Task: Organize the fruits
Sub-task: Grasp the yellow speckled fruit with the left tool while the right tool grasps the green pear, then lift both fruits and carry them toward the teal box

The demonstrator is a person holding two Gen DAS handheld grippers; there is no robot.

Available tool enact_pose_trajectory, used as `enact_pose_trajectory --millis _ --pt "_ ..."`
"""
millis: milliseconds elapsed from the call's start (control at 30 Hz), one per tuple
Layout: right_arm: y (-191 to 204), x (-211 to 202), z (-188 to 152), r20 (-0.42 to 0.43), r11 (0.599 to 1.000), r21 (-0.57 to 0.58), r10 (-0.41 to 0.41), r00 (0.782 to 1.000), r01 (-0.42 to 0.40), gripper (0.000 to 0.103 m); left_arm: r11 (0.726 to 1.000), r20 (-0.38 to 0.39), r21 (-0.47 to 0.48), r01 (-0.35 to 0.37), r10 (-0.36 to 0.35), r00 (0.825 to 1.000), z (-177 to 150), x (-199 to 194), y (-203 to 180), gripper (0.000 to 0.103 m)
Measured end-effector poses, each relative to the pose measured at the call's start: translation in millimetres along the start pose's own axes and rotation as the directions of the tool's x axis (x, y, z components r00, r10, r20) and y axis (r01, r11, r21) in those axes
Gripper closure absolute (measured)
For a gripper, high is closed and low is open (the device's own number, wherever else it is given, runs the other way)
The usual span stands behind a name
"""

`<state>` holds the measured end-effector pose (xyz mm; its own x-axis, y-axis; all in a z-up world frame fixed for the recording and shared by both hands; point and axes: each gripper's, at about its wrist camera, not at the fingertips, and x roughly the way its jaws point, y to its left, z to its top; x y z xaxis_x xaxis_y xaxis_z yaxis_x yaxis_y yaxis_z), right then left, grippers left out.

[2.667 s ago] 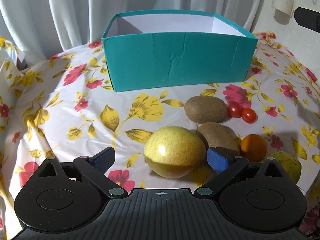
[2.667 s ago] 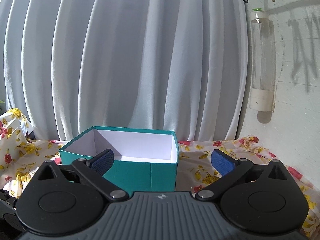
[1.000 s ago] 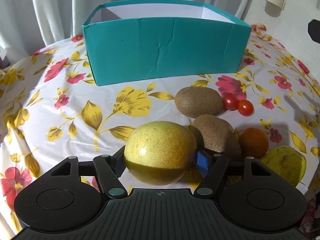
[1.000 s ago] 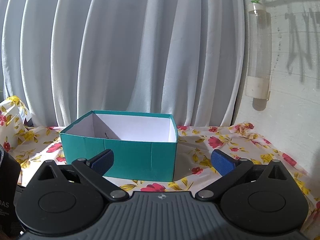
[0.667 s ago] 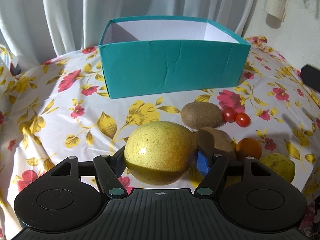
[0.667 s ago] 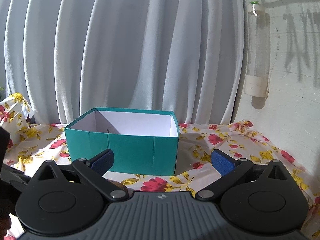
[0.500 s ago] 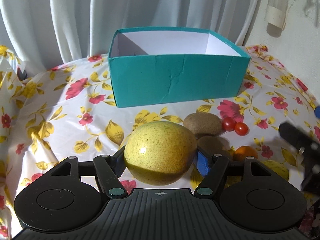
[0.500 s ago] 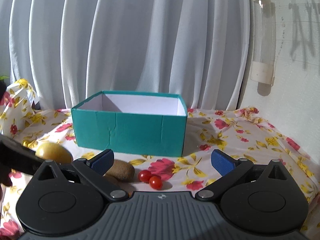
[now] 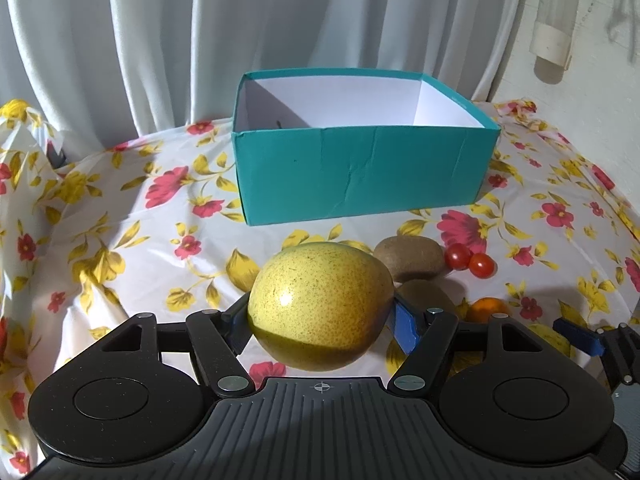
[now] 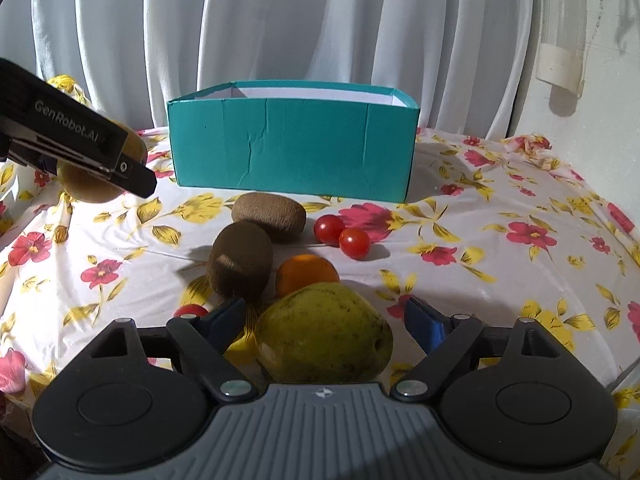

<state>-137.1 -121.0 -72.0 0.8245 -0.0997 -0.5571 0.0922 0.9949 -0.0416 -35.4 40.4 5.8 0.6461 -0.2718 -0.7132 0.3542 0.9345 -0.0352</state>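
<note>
Right wrist: 2 kiwis (image 10: 241, 258), 3 cherry tomatoes (image 10: 354, 242), 1 orange (image 10: 306, 273).

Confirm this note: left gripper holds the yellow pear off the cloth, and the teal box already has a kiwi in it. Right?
Not quite. The left wrist view shows the teal box with no kiwi inside; both kiwis lie on the cloth. The left gripper does hold the yellow pear.

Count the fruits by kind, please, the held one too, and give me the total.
Yellow-green pears: 2 (one in the left hand-held gripper, one on the cloth)
Kiwis: 2
Cherry tomatoes: 3
Orange: 1
Total: 8
</note>
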Motion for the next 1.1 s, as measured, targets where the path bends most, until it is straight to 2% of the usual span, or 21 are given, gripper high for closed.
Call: enact_pose_trajectory --millis 267,433,600,833,1100 --pt "0.9 8.5 -8.3 -0.022 1.0 0.005 0.012 1.0 -0.012 0.033 1.0 -0.007 0.005 0.007 -0.007 1.0 0.4 -1.1 -3.1 0.03" --pt "3.2 10.0 -9.8 -0.012 1.0 -0.01 0.013 1.0 -0.013 0.034 1.0 -0.011 0.0 0.003 -0.003 1.0 0.8 -1.0 -3.5 0.03" --pt "-6.9 8.1 -2.6 -0.037 0.999 0.048 0.022 0.999 -0.02 0.035 1.0 -0.013 -0.003 -0.003 0.003 1.0 4.3 -1.9 -3.5 0.03" --pt "-18.0 -10.6 24.3 0.042 0.999 0.054 -0.009 0.999 0.007 0.035 1.0 0.012 0.002 -0.015 0.015 1.0 24.0 -6.4 -9.5 0.03" --pt "-36.7 -22.2 60.4 0.141 0.995 0.083 -0.063 0.988 0.052 0.035 0.998 0.077 0.01 -0.054 0.053 0.996 71.5 -12.1 -23.5 0.03"
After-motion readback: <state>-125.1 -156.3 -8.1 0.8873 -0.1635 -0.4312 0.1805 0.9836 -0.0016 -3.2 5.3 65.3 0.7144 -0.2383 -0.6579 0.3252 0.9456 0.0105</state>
